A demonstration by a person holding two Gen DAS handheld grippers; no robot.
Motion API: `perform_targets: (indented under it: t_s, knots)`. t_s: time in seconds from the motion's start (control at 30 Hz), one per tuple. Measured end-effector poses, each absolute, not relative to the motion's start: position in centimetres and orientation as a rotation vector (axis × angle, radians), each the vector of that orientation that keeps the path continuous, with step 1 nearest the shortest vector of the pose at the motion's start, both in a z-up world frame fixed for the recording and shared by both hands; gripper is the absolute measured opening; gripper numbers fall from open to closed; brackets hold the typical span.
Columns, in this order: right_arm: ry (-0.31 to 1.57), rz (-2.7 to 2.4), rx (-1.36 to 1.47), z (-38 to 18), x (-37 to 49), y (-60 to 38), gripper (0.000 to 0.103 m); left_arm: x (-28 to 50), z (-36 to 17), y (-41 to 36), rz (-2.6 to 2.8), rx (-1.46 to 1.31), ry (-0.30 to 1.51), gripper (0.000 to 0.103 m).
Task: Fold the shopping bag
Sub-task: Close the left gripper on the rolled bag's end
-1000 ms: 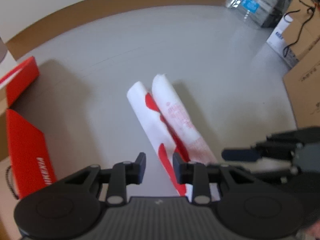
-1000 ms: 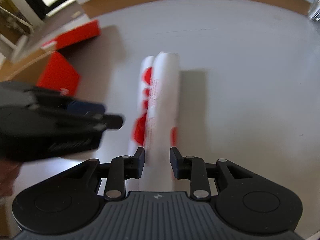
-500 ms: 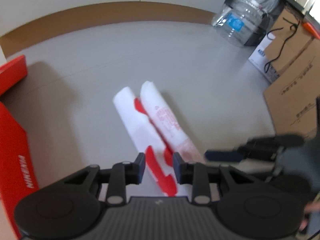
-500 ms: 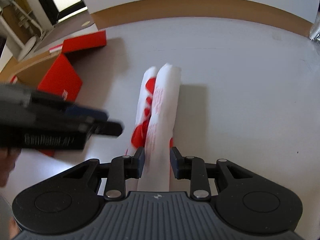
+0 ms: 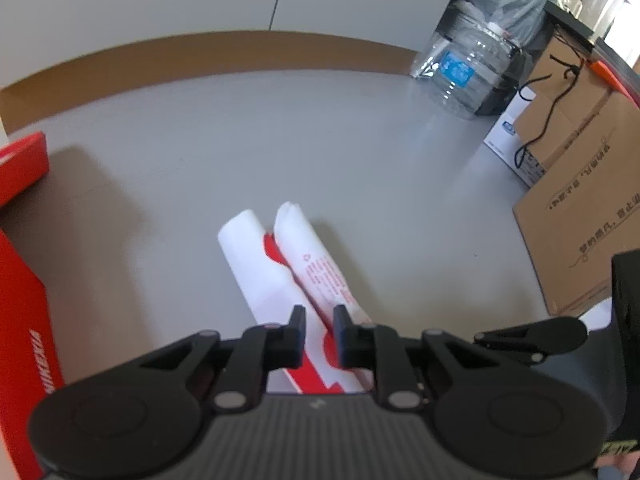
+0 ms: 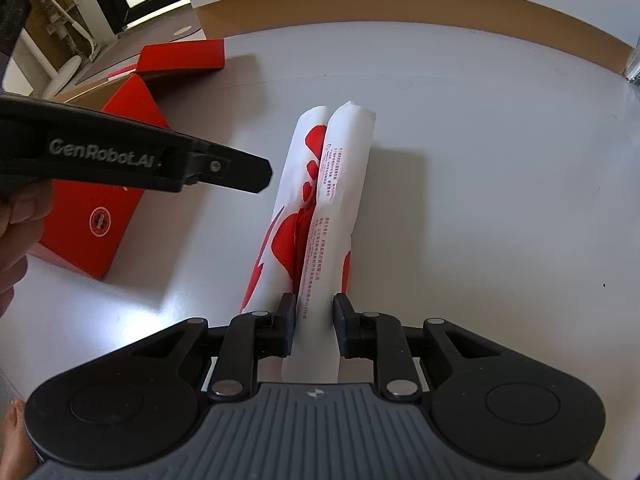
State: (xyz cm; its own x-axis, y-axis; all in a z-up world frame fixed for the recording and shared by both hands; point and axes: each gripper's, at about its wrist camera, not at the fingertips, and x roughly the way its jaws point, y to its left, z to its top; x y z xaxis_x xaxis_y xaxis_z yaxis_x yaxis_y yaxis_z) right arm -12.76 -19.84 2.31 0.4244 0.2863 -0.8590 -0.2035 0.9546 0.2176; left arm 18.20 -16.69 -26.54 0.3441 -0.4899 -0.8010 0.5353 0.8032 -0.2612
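Note:
The shopping bag (image 5: 292, 264) is white with red print and lies on the grey table as a long narrow strip with both long edges curled up into two parallel rolls. It also shows in the right wrist view (image 6: 332, 200). My left gripper (image 5: 319, 322) hovers over the bag's near end, jaws a small gap apart, empty. My right gripper (image 6: 314, 312) sits at the near end too, jaws slightly apart on either side of the right-hand roll, not pressing it. The left gripper's body (image 6: 132, 160) shows at the left of the right wrist view.
A red box (image 6: 100, 200) with open flaps stands on the table to the left of the bag, also in the left wrist view (image 5: 24, 320). A clear water jug (image 5: 468, 68) and cardboard boxes (image 5: 580, 208) stand off the table's right side.
Both grippers have pulled back and risen away from the bag, so more of the table and room shows. The bag has not moved. The jaws keep the same small gap.

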Motion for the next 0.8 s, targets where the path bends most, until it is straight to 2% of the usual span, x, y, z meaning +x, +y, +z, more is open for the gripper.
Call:
perform_targets:
  t_s: [0.13, 0.47, 0.8]
  knots:
    - [1.08, 0.324, 0.085, 2.3, -12.8, -20.0, 0.023, 17.7, -26.7, -17.1, -0.702, 0.063, 0.974, 0.014]
    - [1.05, 0.267, -0.028, 2.6, -13.9, -18.4, 0.023, 16.9, -29.1, -18.0, -0.731, 0.062, 1.016, 0.011]
    - [1.06, 0.228, 0.024, 1.9, -13.7, -20.3, 0.022, 15.9, -29.6, -16.9, -0.715, 0.096, 1.073, 0.012]
